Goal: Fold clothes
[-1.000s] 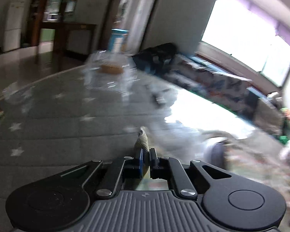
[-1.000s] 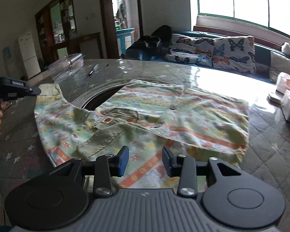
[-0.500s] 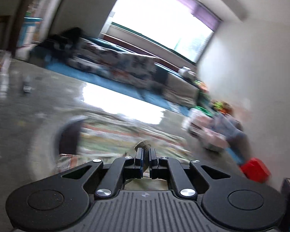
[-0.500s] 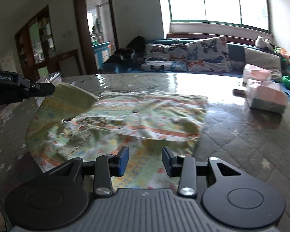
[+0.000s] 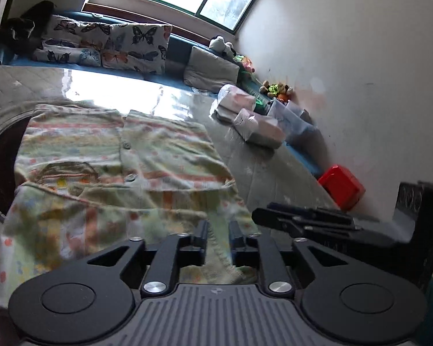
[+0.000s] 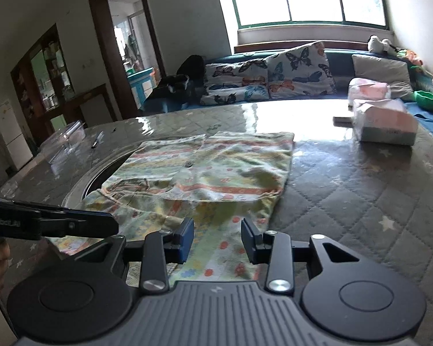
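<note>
The shirt (image 6: 205, 178) lies spread on the quilted surface (image 6: 360, 201). The left hand-held gripper (image 5: 218, 238) is opening, a cloth edge loose between its jaws. Only the right view shows the right hand-held gripper (image 6: 218, 238), narrowly parted, empty, beside bare quilt.

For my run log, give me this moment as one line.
stage: sleeve folded across shirt | left tongs: opening, cuff between, unpinched | right tongs: open over hem, empty | table: boxes far side

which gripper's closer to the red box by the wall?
Right. The red box lies just beyond the right gripper, on its side; the left gripper, fingers opening over the shirt, sits farther away.
</note>
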The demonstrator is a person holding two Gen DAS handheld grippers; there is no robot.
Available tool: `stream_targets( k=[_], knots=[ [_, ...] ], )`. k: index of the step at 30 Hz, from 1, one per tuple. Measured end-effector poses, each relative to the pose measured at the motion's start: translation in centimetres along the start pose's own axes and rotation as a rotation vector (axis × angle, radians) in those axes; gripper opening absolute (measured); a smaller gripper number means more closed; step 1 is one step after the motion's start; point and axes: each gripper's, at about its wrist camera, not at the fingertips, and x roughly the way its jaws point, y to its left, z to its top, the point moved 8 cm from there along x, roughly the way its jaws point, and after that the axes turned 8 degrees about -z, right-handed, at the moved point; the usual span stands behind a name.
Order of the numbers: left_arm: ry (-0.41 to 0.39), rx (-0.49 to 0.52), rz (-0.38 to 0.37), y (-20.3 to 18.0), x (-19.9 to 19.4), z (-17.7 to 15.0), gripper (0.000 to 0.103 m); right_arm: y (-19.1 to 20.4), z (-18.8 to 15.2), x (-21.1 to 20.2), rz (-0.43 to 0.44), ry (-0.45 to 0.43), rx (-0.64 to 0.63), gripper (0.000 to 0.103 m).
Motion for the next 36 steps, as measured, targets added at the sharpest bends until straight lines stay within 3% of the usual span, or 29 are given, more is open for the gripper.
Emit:
stream_targets(
  k=[1, 9, 14, 15, 25, 33, 36],
  knots=[
    [-0.007, 0.005, 0.016, 0.4, -0.6, 0.1, 0.039, 0.3, -0.1, 0.4, 0.012, 0.012, 0.0, 0.036],
    [-0.095, -0.037, 0.221, 6.8, -6.0, 0.8, 0.054, 3.2, -1.4, 4.2, 0.054, 0.098, -0.023, 0.032],
    [-0.129, -0.094, 0.334, 11.0, -8.6, 0.5, 0.055, 3.9, -1.4, 4.6, 0.037, 0.106, -0.051, 0.006],
    [-0.132, -0.106, 0.346, 11.5, -8.9, 0.4, 0.055, 4.0, -1.2, 4.4, 0.031, 0.1, -0.056, 0.004],
    [-0.128, -0.099, 0.386, 13.0, -8.7, 0.1, 0.055, 4.1, 3.8, 0.6, -0.034, -0.074, -0.095, 0.003],
    [-0.099, -0.062, 0.426, 13.4, -7.6, 0.1, 0.054, 2.2, 1.8, 4.7, -0.112, 0.019, -0.087, 0.006],
    [-0.108, -0.029, 0.416, 12.5, -7.5, 1.0, 0.054, 2.1, 1.5, 4.7, -0.1, 0.023, -0.092, 0.006]
  ],
)
